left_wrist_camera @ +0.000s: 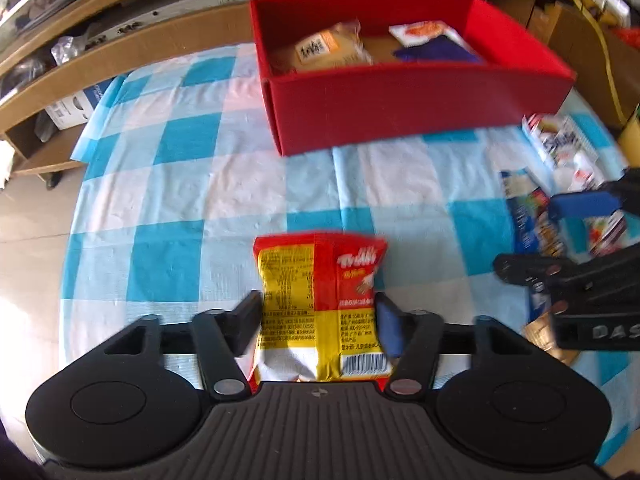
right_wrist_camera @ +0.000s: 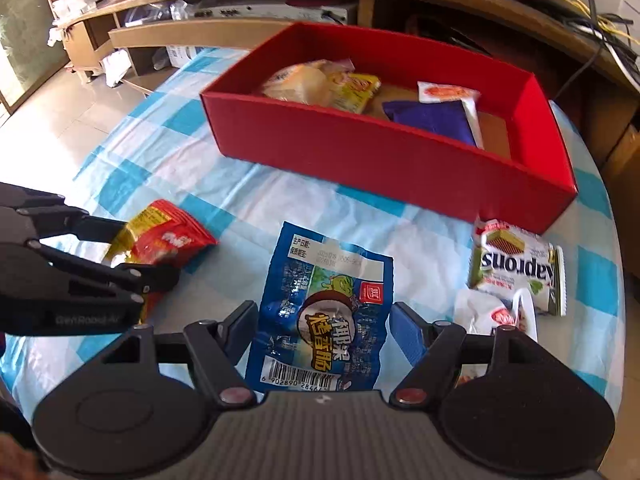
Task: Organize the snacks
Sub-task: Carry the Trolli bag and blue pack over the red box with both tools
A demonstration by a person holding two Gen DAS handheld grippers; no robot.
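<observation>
My left gripper is shut on a red and yellow snack packet, just above the checked tablecloth; it also shows in the right wrist view. My right gripper has its jaws on both sides of a blue snack packet lying on the cloth; they touch its edges but do not squeeze it. The red box stands at the far side and holds a bread packet, a dark blue pouch and a white and orange sachet.
A green and white wafer packet and a small white packet lie to the right of the blue packet. The blue and white checked tablecloth covers a round table. Wooden shelves stand behind the table.
</observation>
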